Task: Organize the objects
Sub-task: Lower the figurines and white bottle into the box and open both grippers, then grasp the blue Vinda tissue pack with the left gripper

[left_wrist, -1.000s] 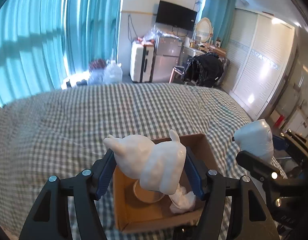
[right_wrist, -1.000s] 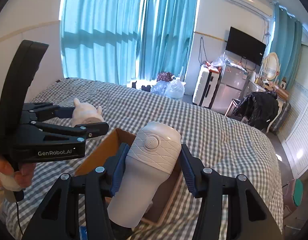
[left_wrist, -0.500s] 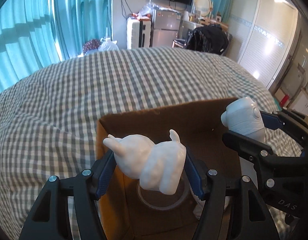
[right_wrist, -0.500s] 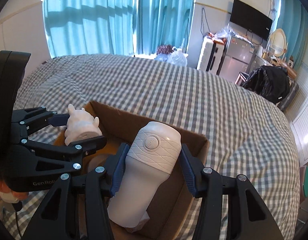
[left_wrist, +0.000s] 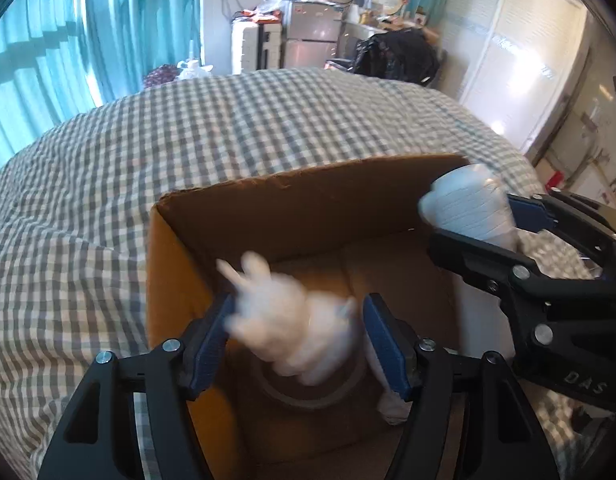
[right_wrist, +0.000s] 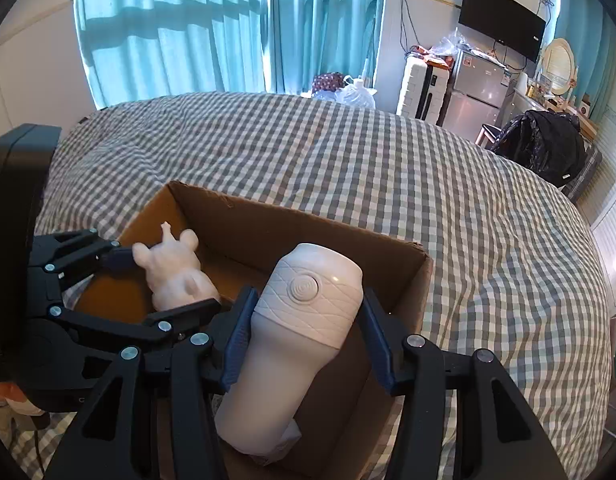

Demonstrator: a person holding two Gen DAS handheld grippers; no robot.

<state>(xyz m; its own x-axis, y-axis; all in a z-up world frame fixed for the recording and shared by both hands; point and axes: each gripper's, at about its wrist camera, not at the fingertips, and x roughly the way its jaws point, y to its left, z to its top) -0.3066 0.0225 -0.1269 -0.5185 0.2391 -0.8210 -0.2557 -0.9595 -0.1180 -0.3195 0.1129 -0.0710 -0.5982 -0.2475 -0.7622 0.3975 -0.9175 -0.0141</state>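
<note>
An open cardboard box (left_wrist: 291,192) (right_wrist: 303,220) sits on the checked bed. My left gripper (left_wrist: 295,320) is inside the box with its jaws spread. The white animal figurine (left_wrist: 283,320) is motion-blurred between the blue pads, tipping down; in the right wrist view the figurine (right_wrist: 173,276) lies between the left gripper's fingers (right_wrist: 107,256). My right gripper (right_wrist: 303,336) is shut on a white cylindrical bottle (right_wrist: 295,340) over the box's right side; the bottle also shows in the left wrist view (left_wrist: 472,208).
A tape roll (left_wrist: 308,392) and crumpled white paper (left_wrist: 392,404) lie on the box floor. The grey-checked bedspread (right_wrist: 388,168) surrounds the box. Teal curtains, a fridge, a TV and a wardrobe stand beyond the bed.
Both grippers have come down into the box. The left jaws have widened and the figurine has slipped and is dropping. The right gripper still holds the bottle.
</note>
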